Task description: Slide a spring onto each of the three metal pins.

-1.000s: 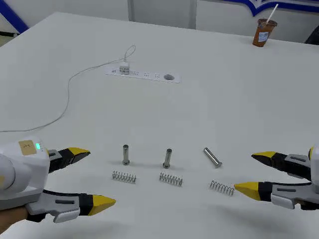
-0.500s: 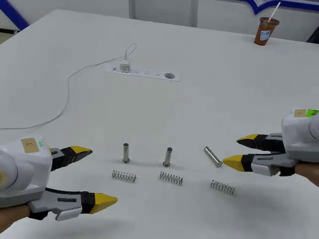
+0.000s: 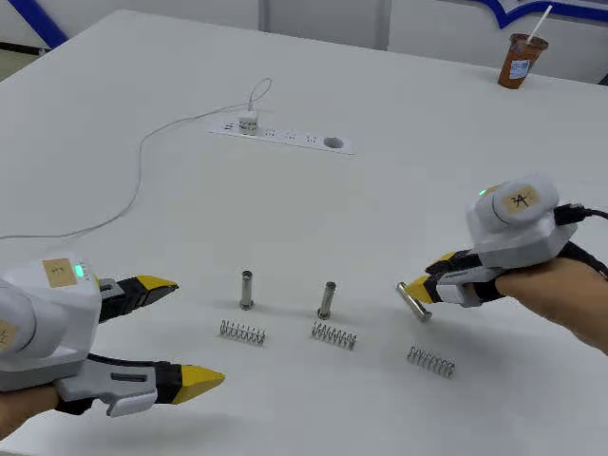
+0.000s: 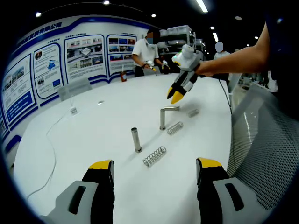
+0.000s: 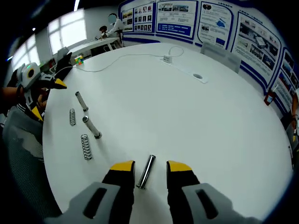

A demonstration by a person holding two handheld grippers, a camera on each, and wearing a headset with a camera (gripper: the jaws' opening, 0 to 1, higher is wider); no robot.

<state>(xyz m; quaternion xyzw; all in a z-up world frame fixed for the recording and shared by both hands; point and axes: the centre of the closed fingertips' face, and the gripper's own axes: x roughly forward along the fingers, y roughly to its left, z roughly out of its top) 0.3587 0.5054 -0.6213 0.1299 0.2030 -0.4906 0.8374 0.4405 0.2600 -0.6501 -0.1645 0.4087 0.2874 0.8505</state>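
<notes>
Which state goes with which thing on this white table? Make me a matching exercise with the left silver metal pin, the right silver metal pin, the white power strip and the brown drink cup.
Things
1. left silver metal pin
2. right silver metal pin
3. white power strip
4. brown drink cup

States
A. holds a white straw
B. lies flat between the open jaws of the right gripper
C. stands upright, with a coiled wire spring lying near it
D. has a small white plug and cable in it

Pairs: 1-C, 2-B, 3-D, 4-A
</notes>
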